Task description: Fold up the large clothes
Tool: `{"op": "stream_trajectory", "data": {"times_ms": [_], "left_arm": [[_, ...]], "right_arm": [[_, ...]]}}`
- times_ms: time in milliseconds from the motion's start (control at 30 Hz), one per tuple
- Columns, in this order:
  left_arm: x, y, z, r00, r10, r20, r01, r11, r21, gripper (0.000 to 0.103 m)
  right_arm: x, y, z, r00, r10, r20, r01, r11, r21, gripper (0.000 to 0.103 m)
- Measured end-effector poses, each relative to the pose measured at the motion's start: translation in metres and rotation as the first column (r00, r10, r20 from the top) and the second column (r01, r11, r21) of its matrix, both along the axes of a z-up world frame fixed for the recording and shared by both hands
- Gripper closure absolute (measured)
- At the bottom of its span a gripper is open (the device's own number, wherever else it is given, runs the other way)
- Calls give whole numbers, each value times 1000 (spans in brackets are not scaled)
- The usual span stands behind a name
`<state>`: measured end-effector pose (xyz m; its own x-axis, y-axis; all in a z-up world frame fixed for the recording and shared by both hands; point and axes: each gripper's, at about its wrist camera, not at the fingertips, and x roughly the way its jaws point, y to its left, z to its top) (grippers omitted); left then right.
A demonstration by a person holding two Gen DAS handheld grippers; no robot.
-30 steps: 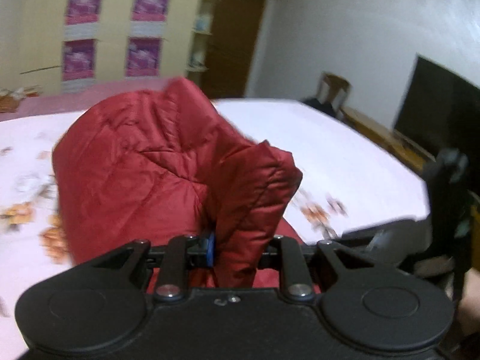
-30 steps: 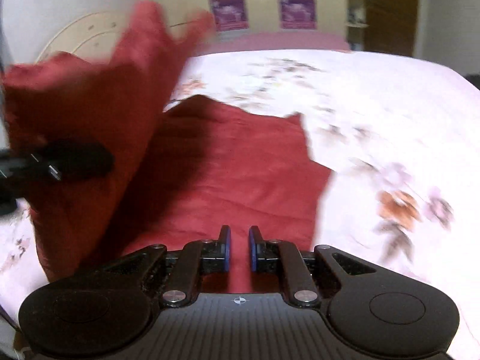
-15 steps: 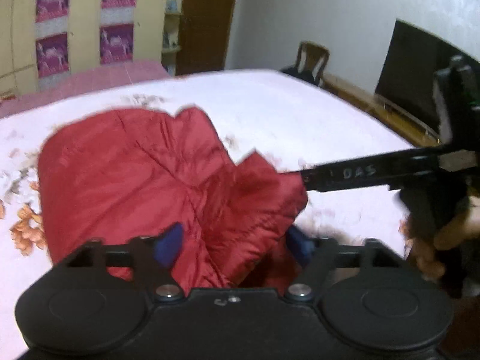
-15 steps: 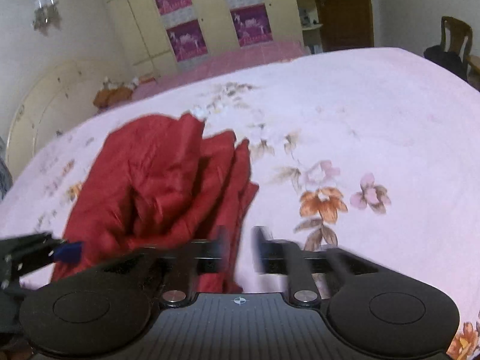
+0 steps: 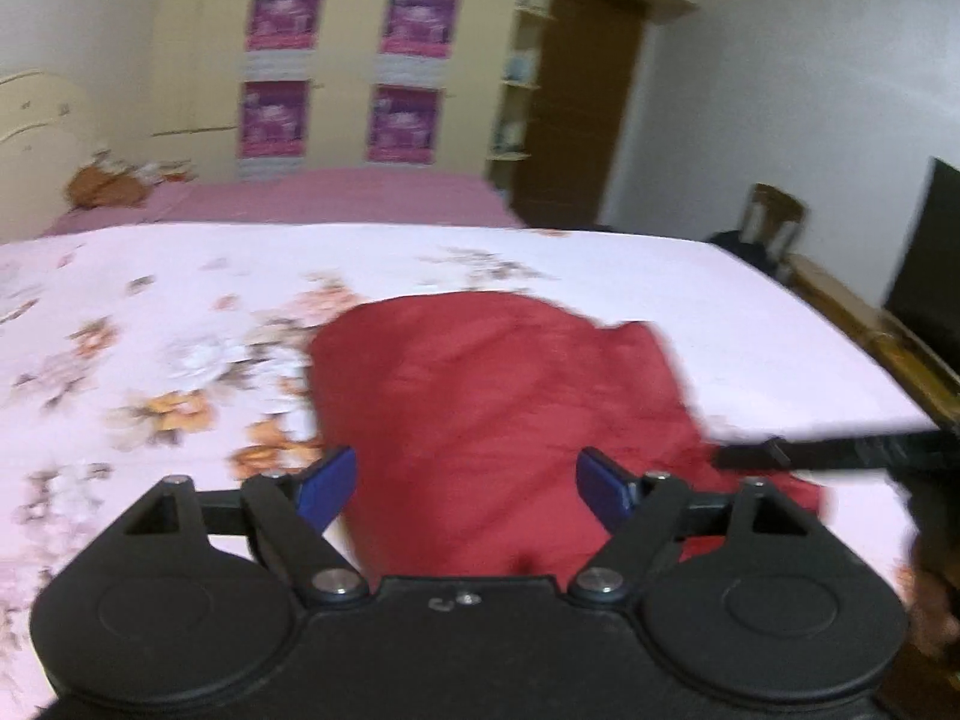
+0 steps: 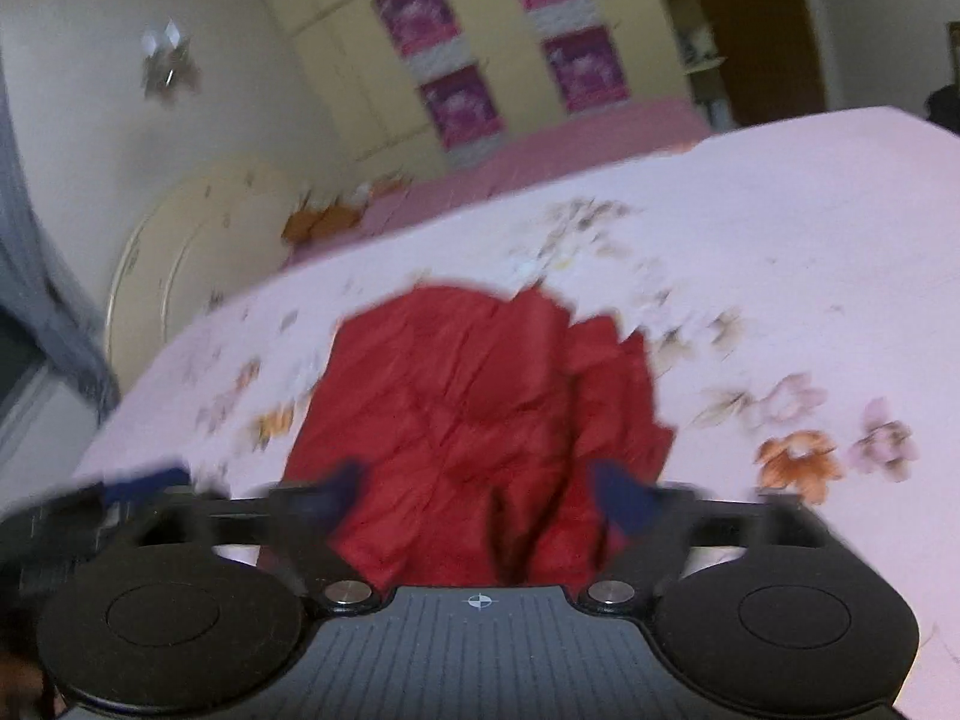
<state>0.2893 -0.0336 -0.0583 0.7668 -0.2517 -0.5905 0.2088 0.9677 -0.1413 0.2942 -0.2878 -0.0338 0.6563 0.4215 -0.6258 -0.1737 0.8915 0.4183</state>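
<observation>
The red quilted jacket point(image 5: 516, 420) lies folded in a compact heap on the floral pink bedsheet point(image 5: 180, 330). My left gripper point(image 5: 465, 483) hovers over its near edge, blue pads wide apart and closing, and they touch no cloth. One finger of the right gripper point(image 5: 780, 456) reaches in from the right over the jacket's corner. In the right wrist view the jacket point(image 6: 480, 408) sits just past my right gripper point(image 6: 485, 489). Its jaws stand apart and are closing, with nothing pinched between them. The left gripper point(image 6: 144, 483) shows blurred at the left edge.
A second bed with a pink cover point(image 5: 336, 198) lies beyond this one. Behind it stand a wardrobe with purple posters point(image 5: 348, 72) and a brown door point(image 5: 576, 102). A chair point(image 5: 774, 222) and a dark screen point(image 5: 930, 264) stand to the right. A cream headboard point(image 6: 180, 240) is at the left.
The left gripper has let go of the jacket fold it was pinching, and the jacket has dropped flat onto the bed. Both grippers have opened and drawn back from the cloth.
</observation>
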Motion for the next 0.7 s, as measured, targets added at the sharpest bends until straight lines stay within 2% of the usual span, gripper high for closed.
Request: {"op": "stream_trajectory", "data": {"times_ms": [100, 133, 167, 200, 267, 333, 433, 533, 633, 700], "left_arm": [[23, 11, -16, 999, 28, -47, -28, 1000, 14, 35], [32, 13, -23, 998, 33, -61, -32, 999, 18, 36], [40, 15, -28, 997, 32, -73, -31, 999, 17, 42], [45, 15, -33, 996, 34, -80, -32, 999, 20, 44], [54, 15, -39, 996, 32, -82, -31, 999, 15, 45], [57, 13, -40, 997, 29, -70, -28, 1000, 13, 45], [61, 1, -37, 999, -9, -45, 9, 1000, 15, 45], [68, -14, -42, 998, -53, -46, 55, 998, 31, 45], [79, -28, -56, 992, -87, -87, 89, 996, 18, 43], [85, -34, -63, 990, -84, -117, 86, 996, 18, 43]], "right_arm": [[-1, 6, -16, 998, 3, -62, -3, 1000, -8, 47], [-2, 6, -20, 998, 2, -69, -3, 1000, -13, 56], [-4, 6, -22, 997, 8, -77, -9, 1000, -13, 67], [-6, 6, -25, 996, 10, -89, -11, 1000, -6, 81], [-9, 5, -26, 996, 6, -88, -7, 1000, -5, 83], [-14, 2, -23, 996, 0, -85, 0, 1000, 10, 90], [-29, -2, -18, 998, -17, -62, 17, 1000, 1, 93], [-34, -10, -35, 991, -74, -109, 72, 997, -24, 93], [-33, -15, -61, 981, -115, -158, 107, 993, -58, 93], [-33, -19, -67, 973, -139, -183, 135, 990, -34, 93]]}}
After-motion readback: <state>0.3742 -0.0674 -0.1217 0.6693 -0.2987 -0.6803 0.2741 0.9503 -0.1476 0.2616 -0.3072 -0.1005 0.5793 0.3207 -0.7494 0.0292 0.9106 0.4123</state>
